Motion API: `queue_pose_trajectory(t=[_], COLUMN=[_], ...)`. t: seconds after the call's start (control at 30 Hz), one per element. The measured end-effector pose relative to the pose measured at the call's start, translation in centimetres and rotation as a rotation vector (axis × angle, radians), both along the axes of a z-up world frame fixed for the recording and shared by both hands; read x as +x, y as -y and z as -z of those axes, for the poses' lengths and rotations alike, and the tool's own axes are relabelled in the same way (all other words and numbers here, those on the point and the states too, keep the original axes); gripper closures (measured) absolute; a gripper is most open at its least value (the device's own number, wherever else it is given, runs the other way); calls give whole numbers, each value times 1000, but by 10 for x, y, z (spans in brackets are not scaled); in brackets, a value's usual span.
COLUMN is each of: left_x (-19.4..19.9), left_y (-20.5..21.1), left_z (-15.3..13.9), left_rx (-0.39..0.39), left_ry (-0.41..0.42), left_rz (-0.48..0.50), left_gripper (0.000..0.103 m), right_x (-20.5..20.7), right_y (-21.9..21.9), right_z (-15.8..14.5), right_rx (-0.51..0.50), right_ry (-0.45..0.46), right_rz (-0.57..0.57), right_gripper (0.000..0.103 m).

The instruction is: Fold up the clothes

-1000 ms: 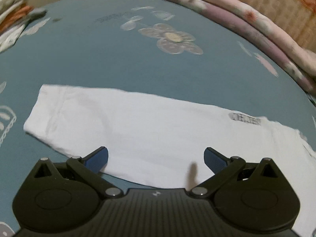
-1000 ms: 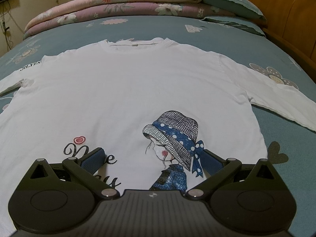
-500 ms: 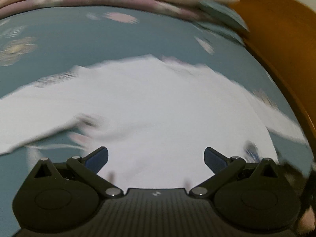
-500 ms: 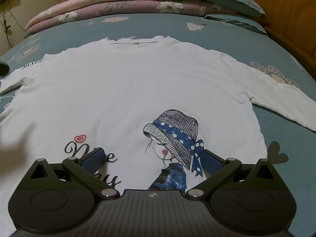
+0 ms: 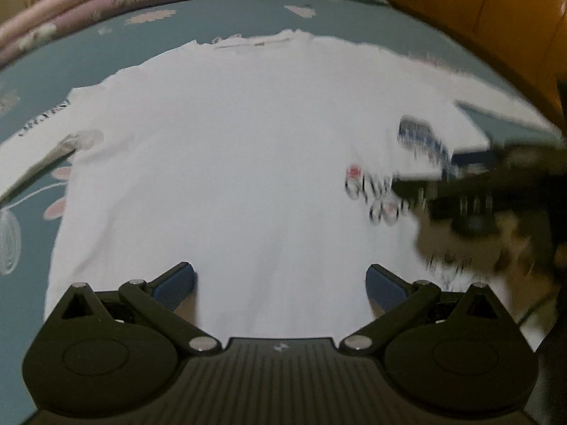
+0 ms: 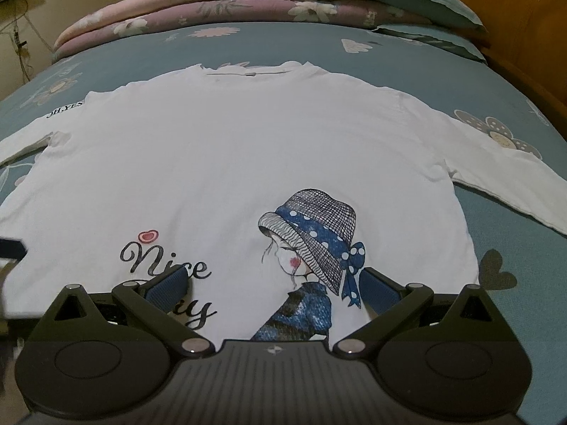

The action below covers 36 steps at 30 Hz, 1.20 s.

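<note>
Right wrist view: right tongs [image 6: 273, 288] gape apart over the hem of the white shirt [image 6: 226, 163], spread flat on the blue bed [image 6: 407, 67], collar toward 12 o'clock. Left tongs [image 5: 280, 283] also gape, above the shirt's lower hem.

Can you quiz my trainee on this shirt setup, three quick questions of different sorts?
1. True or false: the white shirt lies print side up on the bed.
2. The right gripper is: A) open above the hem, B) shut on a sleeve, C) out of view.
3. Fill in: the folded quilts are stacked past the shirt's ____.

Key: 1 true; 2 A; 3 collar. The left gripper is open too.
</note>
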<state>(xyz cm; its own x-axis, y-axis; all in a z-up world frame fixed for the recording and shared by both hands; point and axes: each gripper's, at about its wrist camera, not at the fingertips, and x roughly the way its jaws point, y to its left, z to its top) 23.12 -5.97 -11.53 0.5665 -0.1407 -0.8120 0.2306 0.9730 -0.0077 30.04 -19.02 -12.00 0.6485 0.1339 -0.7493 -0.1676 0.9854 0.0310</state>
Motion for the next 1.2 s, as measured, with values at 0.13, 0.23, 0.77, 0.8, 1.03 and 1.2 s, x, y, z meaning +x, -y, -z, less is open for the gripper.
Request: queue_pose_trajectory(t=[0.13,0.23,0.77,0.8,1.03,1.2], left_x=[-14,-24,-50,-50,-49,-40], left_y=[0,0,1,1,1,-9], left_z=[2,4,10,10,6,-14], left_rx=[2,1,0,0,-18,-96], left_ry=[18,32,91,96,89,124], left_rz=[-23,-41,-96,-98,-120,-104], left_gripper=[1,1,1,1,1,1], right_x=[-3,-3,-15,-16,-19,-15], right_y=[0,0,7,7,9,13], right_z=[1,1,4,4,3,-5], right_rx=[0,7,3,3,1,32], right_ry=[10,11,43,47,52,40], right_rz=[-3,0,-38,-41,-48,-1], right_gripper=[0,0,0,0,0,0])
